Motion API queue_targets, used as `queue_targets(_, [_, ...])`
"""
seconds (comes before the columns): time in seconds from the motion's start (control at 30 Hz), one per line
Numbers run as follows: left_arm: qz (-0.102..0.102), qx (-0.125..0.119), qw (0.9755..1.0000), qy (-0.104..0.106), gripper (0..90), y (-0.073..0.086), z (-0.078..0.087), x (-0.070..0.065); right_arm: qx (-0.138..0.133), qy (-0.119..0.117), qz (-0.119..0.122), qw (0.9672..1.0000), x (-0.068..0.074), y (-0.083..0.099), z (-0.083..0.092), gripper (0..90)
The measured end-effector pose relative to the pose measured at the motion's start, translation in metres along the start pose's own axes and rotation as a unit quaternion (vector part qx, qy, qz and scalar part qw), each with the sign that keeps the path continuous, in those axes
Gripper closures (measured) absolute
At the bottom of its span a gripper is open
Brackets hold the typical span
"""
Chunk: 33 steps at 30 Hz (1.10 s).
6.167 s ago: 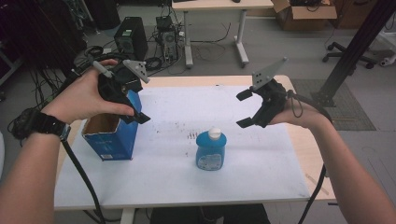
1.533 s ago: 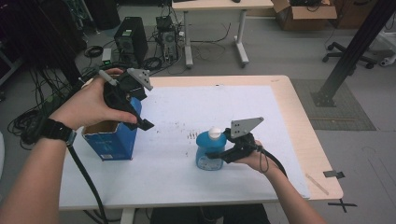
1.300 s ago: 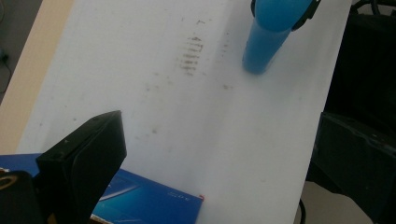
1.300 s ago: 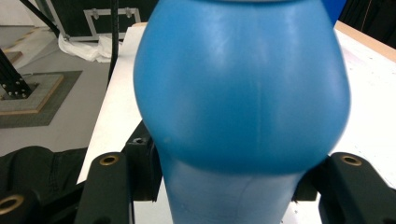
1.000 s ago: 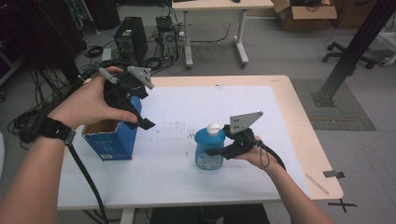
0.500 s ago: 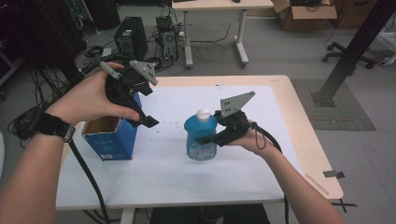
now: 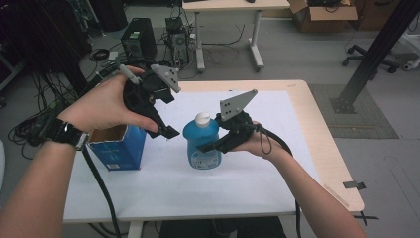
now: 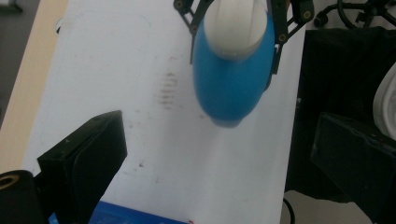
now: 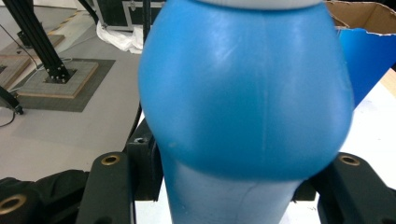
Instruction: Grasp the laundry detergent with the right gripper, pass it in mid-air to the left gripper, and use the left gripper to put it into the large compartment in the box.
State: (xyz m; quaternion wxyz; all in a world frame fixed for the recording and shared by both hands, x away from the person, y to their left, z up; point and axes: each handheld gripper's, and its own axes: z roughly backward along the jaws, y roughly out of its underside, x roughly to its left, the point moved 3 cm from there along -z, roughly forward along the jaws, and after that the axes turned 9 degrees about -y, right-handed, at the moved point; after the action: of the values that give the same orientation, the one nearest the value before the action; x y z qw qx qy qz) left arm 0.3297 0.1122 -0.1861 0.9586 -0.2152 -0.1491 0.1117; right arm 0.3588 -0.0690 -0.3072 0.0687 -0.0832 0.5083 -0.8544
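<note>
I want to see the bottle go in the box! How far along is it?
Done: the right gripper has its jaws shut on the blue bottle. In hand: the bottle is carried just beside the open blue box. Left, probably: putting it inside; the left gripper hangs open above the table.

Bottle partly cut off and blurred in close views

In the right gripper view, the blue bottle (image 9: 247,93) is cropped at top and bottom, its cap lost. In the left gripper view its outline (image 8: 233,70) is blurred. The label print (image 7: 202,157) is too small to be read.
</note>
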Motion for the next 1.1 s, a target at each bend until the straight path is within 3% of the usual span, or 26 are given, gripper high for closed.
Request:
queue_targets(0.5, [-0.024,0.016,0.9991,0.031,3.7,-0.020,-0.028,-0.014,0.009,-0.008,0.006,0.9999,0.001,-0.009,-0.010,42.4])
queue_targets(1.1, [-0.024,0.032,0.9984,0.041,5.7,-0.026,-0.051,-0.018,0.008,-0.010,0.010,0.9999,0.003,-0.010,-0.011,42.5])
